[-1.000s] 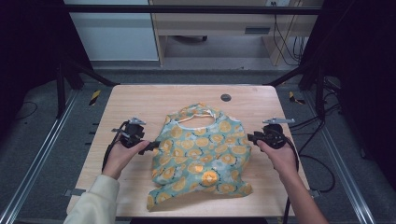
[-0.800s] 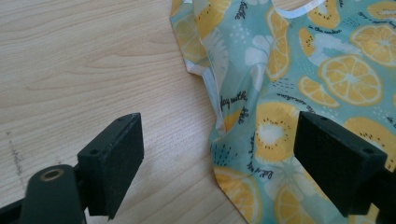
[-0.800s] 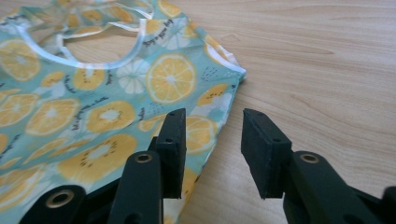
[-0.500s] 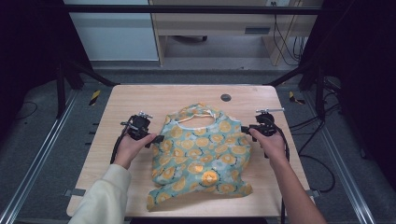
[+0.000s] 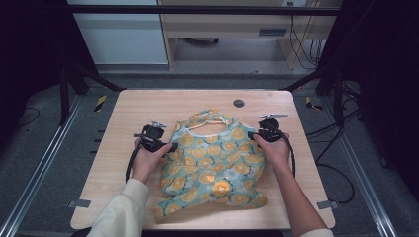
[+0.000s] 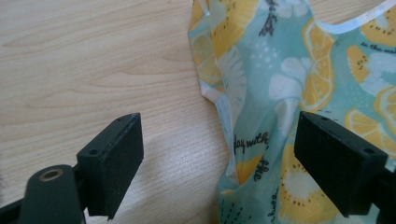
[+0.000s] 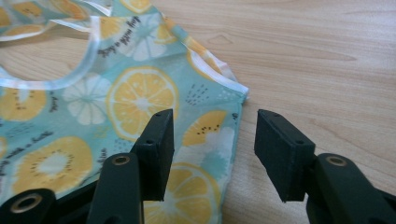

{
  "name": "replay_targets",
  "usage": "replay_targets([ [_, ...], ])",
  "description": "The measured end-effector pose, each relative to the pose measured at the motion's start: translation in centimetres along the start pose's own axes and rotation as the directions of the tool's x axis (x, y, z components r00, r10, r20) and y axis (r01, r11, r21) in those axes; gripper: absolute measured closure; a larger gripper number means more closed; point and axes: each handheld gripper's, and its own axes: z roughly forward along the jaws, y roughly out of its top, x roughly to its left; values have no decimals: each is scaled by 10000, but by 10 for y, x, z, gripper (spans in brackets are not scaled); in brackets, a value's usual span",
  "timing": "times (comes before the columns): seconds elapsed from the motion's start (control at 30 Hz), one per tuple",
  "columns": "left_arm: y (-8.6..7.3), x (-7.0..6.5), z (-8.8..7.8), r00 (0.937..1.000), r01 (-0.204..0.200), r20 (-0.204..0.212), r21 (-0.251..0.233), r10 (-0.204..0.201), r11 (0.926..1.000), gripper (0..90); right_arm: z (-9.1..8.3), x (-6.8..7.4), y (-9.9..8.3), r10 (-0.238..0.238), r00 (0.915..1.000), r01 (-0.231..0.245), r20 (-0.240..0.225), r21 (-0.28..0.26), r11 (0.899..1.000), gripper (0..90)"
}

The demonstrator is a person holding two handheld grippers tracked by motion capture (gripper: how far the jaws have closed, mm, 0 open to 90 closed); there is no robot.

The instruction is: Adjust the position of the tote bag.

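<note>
A teal cloth bag [image 5: 212, 160] printed with orange and lemon slices lies flat on the wooden table [image 5: 148, 106], handles toward the far side. My left gripper [image 5: 170, 146] is at its left edge, open, the jaws straddling the bag's side hem [image 6: 224, 112]. My right gripper [image 5: 253, 136] is at the bag's upper right corner, open, with the hem corner [image 7: 236, 88] just ahead of the jaws and cloth under the left jaw. Nothing is held by either one.
A small dark round disc [image 5: 238, 103] is set in the table behind the bag. Black frame posts [image 5: 66, 79] stand at both far corners. Cables [image 5: 341, 173] trail off the right side. Bare wood lies left and right of the bag.
Both grippers have moved inward from the table's sides to the bag's left and right edges. The bag has not moved.
</note>
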Motion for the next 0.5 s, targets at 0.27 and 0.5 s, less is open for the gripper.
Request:
replay_targets([
  [0.27, -10, -4, 14, 10000, 68, 57, -140, -67, 9999, 174, 12, -2, -4, 121, 9999, -120, 57, -177, 9998, 427],
  [0.5, -7, -14, 15, 9998, -217, 32, -263, 218, 9994, 339, 19, -2, -11, -183, 9997, 183, 159, 45, 9998, 428],
])
